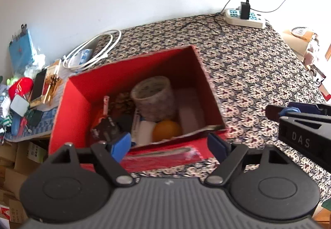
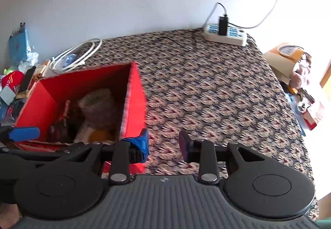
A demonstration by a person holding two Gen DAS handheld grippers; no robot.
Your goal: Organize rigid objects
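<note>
So at this point it looked like most of the sorting was already done, going by what sat where. The red box [image 1: 132,92] was straight ahead of the left gripper [image 1: 171,146] and just below its tips, and it was pretty full: a roll of tape [image 1: 154,97] standing toward the far side, an orange ball [image 1: 166,130] near the front wall closest to the gripper, a white block-ish thing [image 1: 189,111] to the right of the tape, plus some dark and red-packaged bits on the left that were too blurry for me to name. The left gripper's jaws stood wide apart with nothing between them, blue pads on either side of the box's near wall but not pinching it as far as I could tell. The right gripper [image 2: 163,146] was off to the right of the box, its left pad just beside the box's right wall, its jaws apart and empty, with only the patterned tablecloth [image 2: 217,94] showing in the gap. The cloth ahead of it was bare apart from a power strip [image 2: 225,35] at the far edge and a coiled white cable [image 2: 76,54] beyond the box. My guess was the collecting part was finished or nearly so, since no loose rigid items lay on the cloth near either gripper. What was left, if anything, might have been the cluttered pile [image 1: 31,92] far left of the box, though I couldn't tell if that counted.
</note>
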